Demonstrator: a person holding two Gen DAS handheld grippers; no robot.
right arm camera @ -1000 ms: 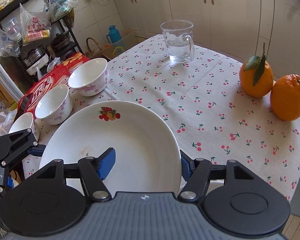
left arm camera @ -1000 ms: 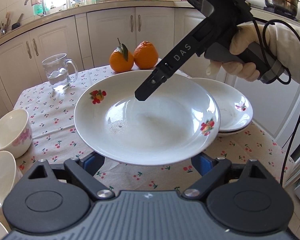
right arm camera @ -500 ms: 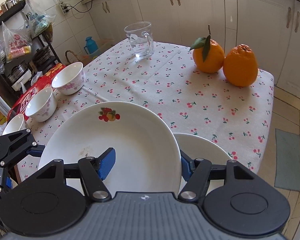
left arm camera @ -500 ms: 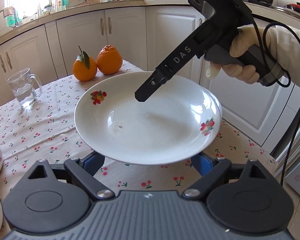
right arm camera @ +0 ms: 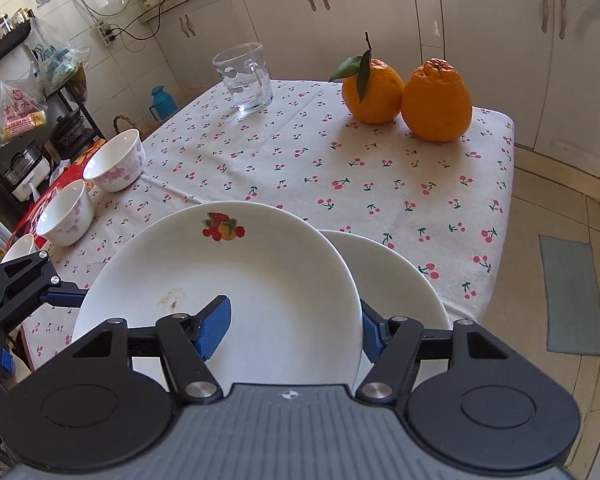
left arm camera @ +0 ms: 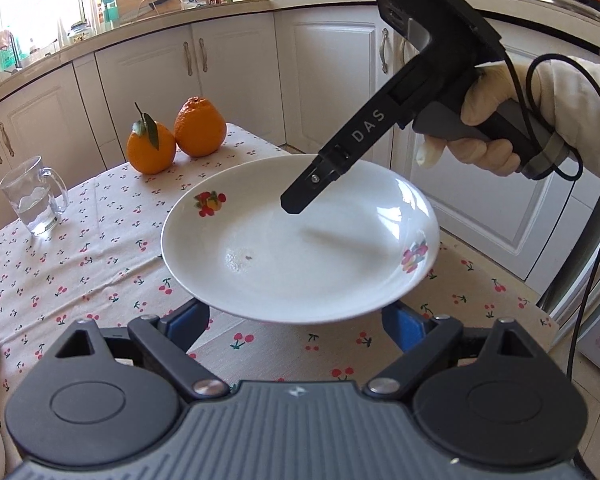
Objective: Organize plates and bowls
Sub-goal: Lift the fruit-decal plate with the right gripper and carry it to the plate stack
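A white plate with fruit prints (left arm camera: 300,248) (right arm camera: 236,288) is held in the air above the cherry-print table. My right gripper (right arm camera: 292,328) is shut on its rim, one blue finger (right arm camera: 214,326) lying inside the plate. In the left wrist view my left gripper (left arm camera: 300,320) is open under the plate's near edge, its blue pads (left arm camera: 404,322) apart on both sides. A stack of white plates (right arm camera: 396,280) lies on the table just under and right of the held plate. Several white bowls (right arm camera: 118,160) (right arm camera: 66,212) stand at the table's left side.
Two oranges (right arm camera: 408,96) (left arm camera: 176,136) and a glass mug (right arm camera: 246,76) (left arm camera: 34,196) stand at the far side of the table (right arm camera: 380,184). White cabinets (left arm camera: 236,64) surround it. The table's right edge drops to a tiled floor with a mat (right arm camera: 572,292).
The held plate has moved right across the table, over the stack of plates. Both grippers moved with it; the bowls and mug have slid left in view.
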